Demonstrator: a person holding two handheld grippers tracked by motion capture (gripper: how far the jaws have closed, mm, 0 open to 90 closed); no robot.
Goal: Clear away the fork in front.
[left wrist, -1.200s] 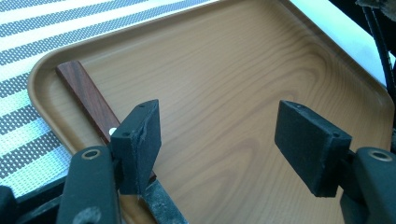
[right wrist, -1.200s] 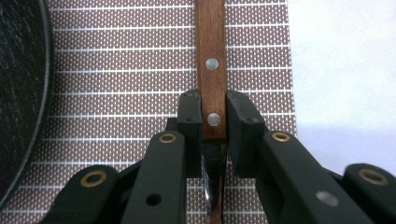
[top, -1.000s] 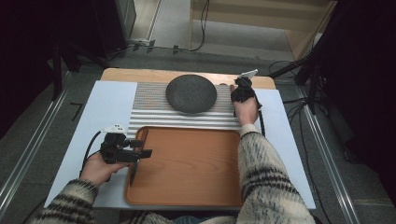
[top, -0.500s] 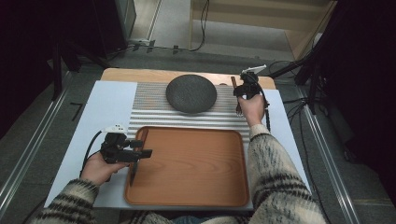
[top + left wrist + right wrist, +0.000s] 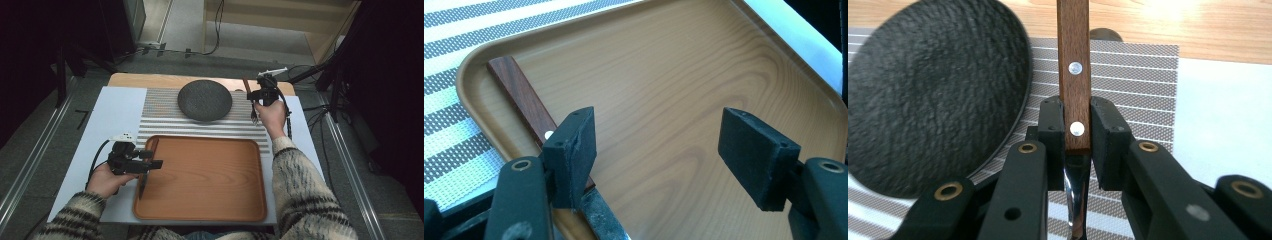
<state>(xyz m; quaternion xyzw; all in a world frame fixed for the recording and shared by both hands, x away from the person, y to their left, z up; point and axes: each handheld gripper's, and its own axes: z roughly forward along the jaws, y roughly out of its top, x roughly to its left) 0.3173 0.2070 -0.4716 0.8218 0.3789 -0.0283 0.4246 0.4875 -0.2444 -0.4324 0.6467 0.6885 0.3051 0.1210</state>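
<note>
The right gripper squeezes a wooden-handled fork near its metal neck, beside the black plate. It seems light, stiff and smooth, so hold the wood. The left gripper is open, holding nothing.

From here I can't tell what kind of utensil my right gripper holds beside the dark plate: its metal end runs off the picture's bottom edge. On the tray, the knife blade is cut off likewise.
</note>
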